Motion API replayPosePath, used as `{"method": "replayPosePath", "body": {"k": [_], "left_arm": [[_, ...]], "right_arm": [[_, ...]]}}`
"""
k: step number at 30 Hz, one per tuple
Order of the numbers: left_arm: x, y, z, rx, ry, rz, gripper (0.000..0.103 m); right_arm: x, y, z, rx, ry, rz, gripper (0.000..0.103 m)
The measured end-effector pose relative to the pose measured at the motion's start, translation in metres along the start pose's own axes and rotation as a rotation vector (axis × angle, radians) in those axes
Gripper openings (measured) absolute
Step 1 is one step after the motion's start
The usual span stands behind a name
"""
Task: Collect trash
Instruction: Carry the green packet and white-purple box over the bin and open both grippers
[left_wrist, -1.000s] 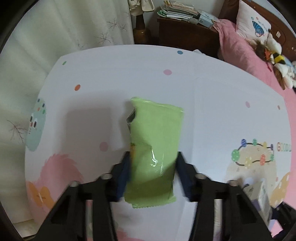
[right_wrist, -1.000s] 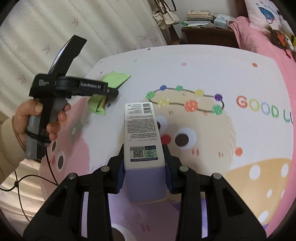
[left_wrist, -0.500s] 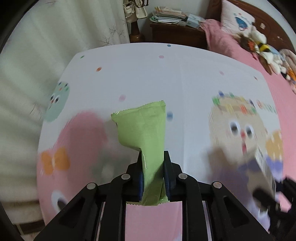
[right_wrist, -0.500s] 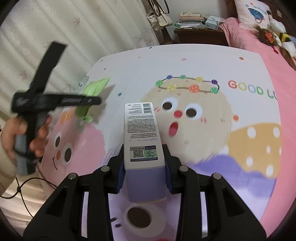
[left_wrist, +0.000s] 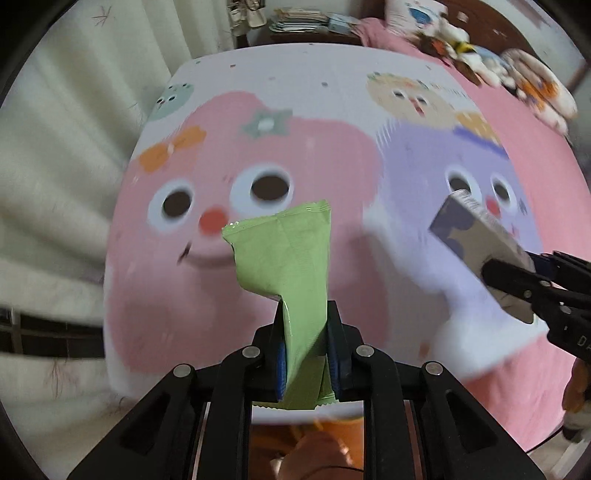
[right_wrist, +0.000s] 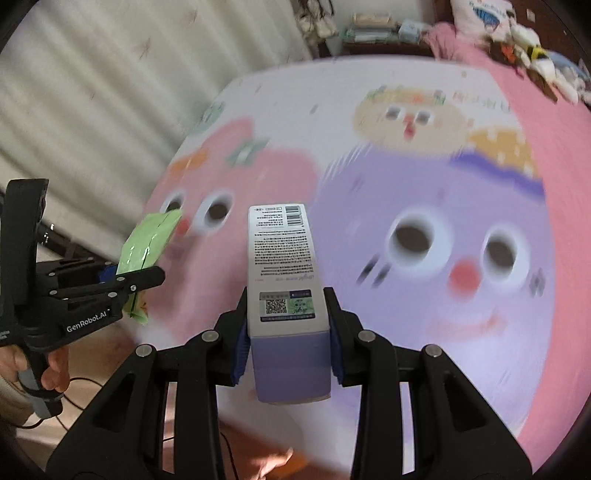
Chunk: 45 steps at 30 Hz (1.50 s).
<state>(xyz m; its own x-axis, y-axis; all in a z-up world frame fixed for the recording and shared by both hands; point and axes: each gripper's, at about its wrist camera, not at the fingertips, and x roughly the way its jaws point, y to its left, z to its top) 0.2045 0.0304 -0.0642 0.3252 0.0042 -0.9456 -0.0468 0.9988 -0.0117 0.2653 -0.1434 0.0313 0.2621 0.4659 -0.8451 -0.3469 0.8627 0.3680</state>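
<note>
My left gripper (left_wrist: 306, 354) is shut on a light green snack wrapper (left_wrist: 291, 258), crumpled and held in the air over the near end of the cartoon bed sheet (left_wrist: 295, 92). The wrapper (right_wrist: 149, 240) and left gripper (right_wrist: 140, 284) also show at the left of the right wrist view. My right gripper (right_wrist: 286, 332) is shut on a purple and white carton box (right_wrist: 286, 266) with printed text and a QR code, held above the sheet. The box (left_wrist: 480, 240) and right gripper (left_wrist: 517, 284) show at the right of the left wrist view.
The bed sheet (right_wrist: 406, 110) has pink, purple and yellow cartoon faces. White curtains (left_wrist: 55, 184) hang on the left. A dark nightstand with papers (left_wrist: 306, 26) stands at the far end. Stuffed toys (left_wrist: 517, 70) and a pillow lie at the far right.
Both grippers have pulled back toward the near end of the bed, still holding the wrapper and the box. The left gripper closed tight on the wrapper and lifted it off the sheet.
</note>
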Motion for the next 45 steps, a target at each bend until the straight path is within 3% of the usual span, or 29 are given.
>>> {"method": "replayPosePath", "body": {"k": [9, 15, 20, 27, 36, 42, 45], "left_arm": [[-0.025, 0.043, -0.14, 0.04, 0.036, -0.049, 0.017], [-0.016, 0.048, -0.197, 0.082, 0.112, -0.063, 0.017], [-0.003, 0.034, -0.227, 0.122, 0.168, -0.073, 0.017], [0.046, 0.006, -0.258, 0.133, 0.213, -0.082, 0.017], [0.174, -0.027, -0.293, 0.08, 0.325, -0.105, 0.017], [0.242, -0.06, -0.307, 0.111, 0.366, -0.111, 0.017], [0.267, -0.071, -0.313, 0.142, 0.395, -0.11, 0.017]], "right_arm": [[0.012, 0.099, -0.126, 0.017, 0.122, 0.005, 0.031], [0.015, 0.143, -0.176, 0.021, 0.165, -0.005, 0.031], [0.023, 0.151, -0.204, 0.044, 0.22, -0.016, 0.031], [0.05, 0.123, -0.243, 0.122, 0.294, -0.043, 0.031], [0.134, 0.039, -0.32, 0.304, 0.349, -0.11, 0.032], [0.188, -0.021, -0.365, 0.426, 0.364, -0.127, 0.032], [0.207, -0.04, -0.375, 0.426, 0.378, -0.145, 0.032]]}}
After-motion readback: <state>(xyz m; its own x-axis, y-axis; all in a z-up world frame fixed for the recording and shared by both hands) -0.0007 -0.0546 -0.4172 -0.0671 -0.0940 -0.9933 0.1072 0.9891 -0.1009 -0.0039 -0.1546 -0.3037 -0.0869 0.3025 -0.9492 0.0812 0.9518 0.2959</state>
